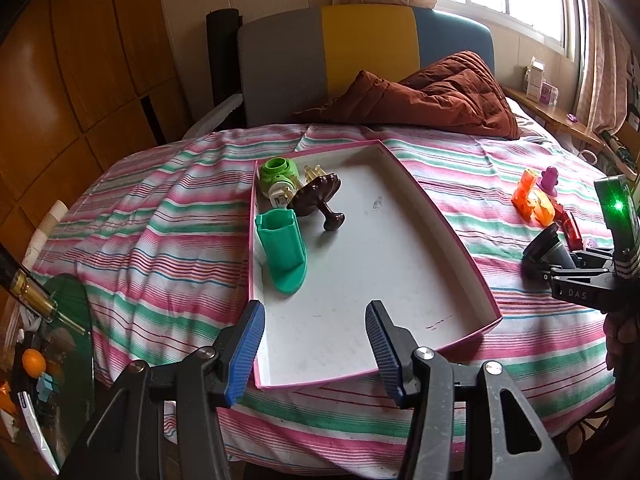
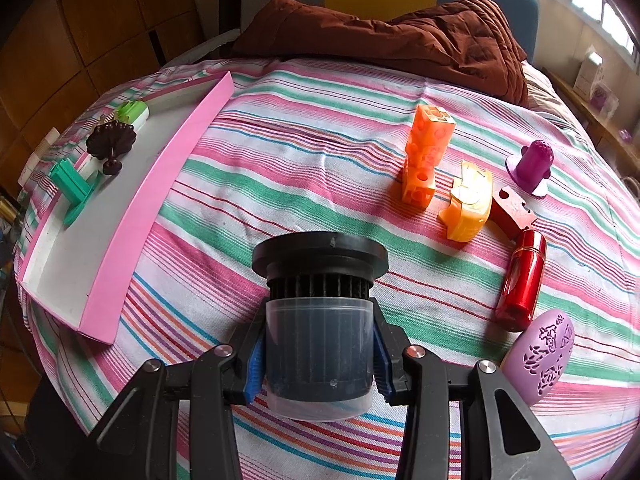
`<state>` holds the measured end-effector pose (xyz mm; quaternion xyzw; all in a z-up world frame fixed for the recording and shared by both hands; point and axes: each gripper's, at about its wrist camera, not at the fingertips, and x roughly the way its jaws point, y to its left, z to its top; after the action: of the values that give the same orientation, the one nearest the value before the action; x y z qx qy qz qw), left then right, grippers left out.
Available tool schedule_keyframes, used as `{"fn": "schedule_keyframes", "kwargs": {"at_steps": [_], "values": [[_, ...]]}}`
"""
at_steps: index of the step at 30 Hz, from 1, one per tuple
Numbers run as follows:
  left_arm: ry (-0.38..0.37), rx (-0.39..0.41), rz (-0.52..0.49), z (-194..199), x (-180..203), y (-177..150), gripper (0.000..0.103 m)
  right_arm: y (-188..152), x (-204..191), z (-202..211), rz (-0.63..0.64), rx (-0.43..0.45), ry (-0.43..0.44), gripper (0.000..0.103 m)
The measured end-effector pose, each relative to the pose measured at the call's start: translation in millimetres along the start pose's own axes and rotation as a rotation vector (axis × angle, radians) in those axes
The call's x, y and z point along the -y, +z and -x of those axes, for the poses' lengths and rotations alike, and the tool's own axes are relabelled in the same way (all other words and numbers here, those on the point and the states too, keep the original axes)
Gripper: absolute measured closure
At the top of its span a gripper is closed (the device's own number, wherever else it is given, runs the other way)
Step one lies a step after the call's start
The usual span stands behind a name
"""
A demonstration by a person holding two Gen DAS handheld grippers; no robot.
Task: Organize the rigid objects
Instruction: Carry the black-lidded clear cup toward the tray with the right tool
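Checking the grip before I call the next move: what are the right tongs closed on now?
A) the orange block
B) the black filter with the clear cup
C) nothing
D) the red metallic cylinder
B: in the right wrist view the right tongs have their blue pads pressed on both sides of the black filter with the clear cup, while the red cylinder lies on the bedspread.

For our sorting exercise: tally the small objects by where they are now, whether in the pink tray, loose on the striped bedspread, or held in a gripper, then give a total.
In the pink tray: 3
Loose on the striped bedspread: 6
Held in the right gripper: 1
Total: 10
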<state>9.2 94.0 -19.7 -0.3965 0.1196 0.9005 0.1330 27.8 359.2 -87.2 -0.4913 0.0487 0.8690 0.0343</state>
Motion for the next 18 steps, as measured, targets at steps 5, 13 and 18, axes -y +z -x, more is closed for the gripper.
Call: {"fn": "schedule_keyframes", "kwargs": {"at_steps": [5, 13, 18], "values": [[0.012, 0.005, -0.003, 1.8, -1.8, -0.2, 0.050, -0.8, -0.2, -0.4, 0.002, 0.010, -0.005, 0.059], [0.023, 0.020, 0.000, 6.9, -6.8, -1.6, 0.050, -2.0, 1.3, -0.1, -0.019, 0.021, -0.009, 0.059], [0.031, 0.031, 0.004, 10.7, -11.5, -3.5, 0.050, -3.2, -1.1, 1.2, -0.030, 0.027, -0.030, 0.060]]}}
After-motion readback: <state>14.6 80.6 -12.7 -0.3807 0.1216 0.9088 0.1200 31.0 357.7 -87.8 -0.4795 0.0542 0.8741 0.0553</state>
